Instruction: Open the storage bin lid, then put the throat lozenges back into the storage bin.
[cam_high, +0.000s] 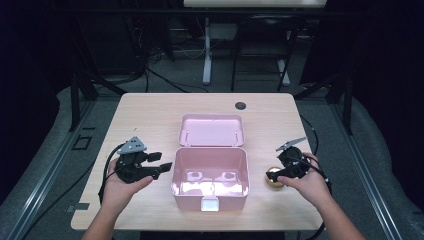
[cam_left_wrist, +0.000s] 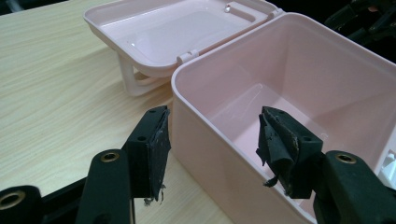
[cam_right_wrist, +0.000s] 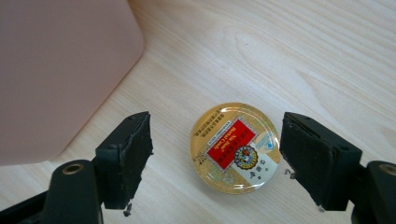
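While right gripper (cam_right_wrist: 215, 158) jaws gape, gold tin (cam_right_wrist: 234, 147) lies between, untouched, beside pink box (cam_right_wrist: 56, 70).

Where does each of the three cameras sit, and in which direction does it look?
High view: above the person's side, looking forward and down on the table; both forearms, left claw, right claw.
Left gripper view: on the left claw, looking along its open jaws, which straddle the pink box wall.
Right gripper view: on the right claw, looking down at the round tin between open jaws.
Shared: the box and its lid.
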